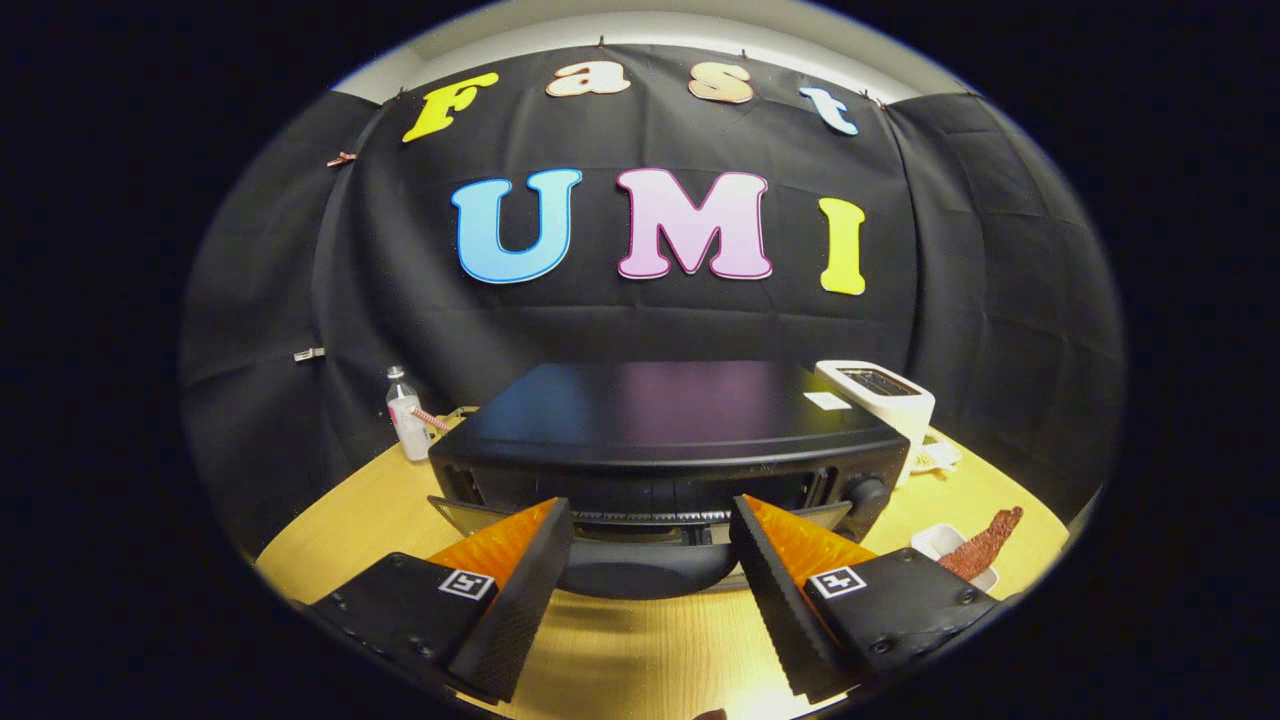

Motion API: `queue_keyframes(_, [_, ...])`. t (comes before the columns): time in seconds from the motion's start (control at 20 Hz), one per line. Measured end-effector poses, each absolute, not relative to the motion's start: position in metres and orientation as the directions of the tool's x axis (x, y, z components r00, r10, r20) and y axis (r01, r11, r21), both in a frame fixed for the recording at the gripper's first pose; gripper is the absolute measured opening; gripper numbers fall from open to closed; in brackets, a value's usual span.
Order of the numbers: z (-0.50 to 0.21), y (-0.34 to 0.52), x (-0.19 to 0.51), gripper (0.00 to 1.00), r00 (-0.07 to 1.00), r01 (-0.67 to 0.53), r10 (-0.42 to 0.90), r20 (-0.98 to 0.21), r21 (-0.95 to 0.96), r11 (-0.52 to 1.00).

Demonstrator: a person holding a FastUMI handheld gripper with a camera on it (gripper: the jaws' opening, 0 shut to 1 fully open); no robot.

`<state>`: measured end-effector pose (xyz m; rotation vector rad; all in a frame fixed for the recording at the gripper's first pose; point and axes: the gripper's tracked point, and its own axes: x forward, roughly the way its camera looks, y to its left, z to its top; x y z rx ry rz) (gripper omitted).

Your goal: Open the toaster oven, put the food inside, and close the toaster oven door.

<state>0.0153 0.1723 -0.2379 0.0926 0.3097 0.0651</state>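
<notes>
A: Item one, nearest you?
B: Your gripper [650,525], fingers spread wide, nothing held between them. Bare wooden table [640,650] lies under them.

A: Item two?
B: The toaster oven's door [640,565], dropped partly open, its dark handle sitting in the gap between your fingertips. You cannot tell whether either finger touches it.

A: Item three?
B: The black toaster oven [660,420] itself, just beyond the fingers, knob on its right front.

A: The food?
B: A reddish-brown strip of food [985,545], resting in a small white dish [935,540] to the right of your right finger, beside the oven.

A: Farther back?
B: A white toaster [885,395] behind the oven's right corner; a clear bottle [405,415] behind its left.
</notes>
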Motion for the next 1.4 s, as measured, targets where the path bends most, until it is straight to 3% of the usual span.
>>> queue_keyframes(0.4, [-0.283, 0.169, -0.048, 0.97, 0.884, -0.051, 0.075, -0.462, 0.063, 0.997])
queue_keyframes(0.7, [-0.347, 0.173, -0.09, 0.99, 0.745, -0.044, 0.115, -0.658, 0.123, 0.991])
queue_keyframes(1.15, [-0.329, 0.166, -0.106, 0.98, 0.708, -0.186, 0.249, -0.661, 0.165, 0.969])
queue_keyframes(1.4, [-0.275, 0.131, -0.095, 0.98, 0.775, -0.24, 0.293, -0.56, 0.169, 0.956])
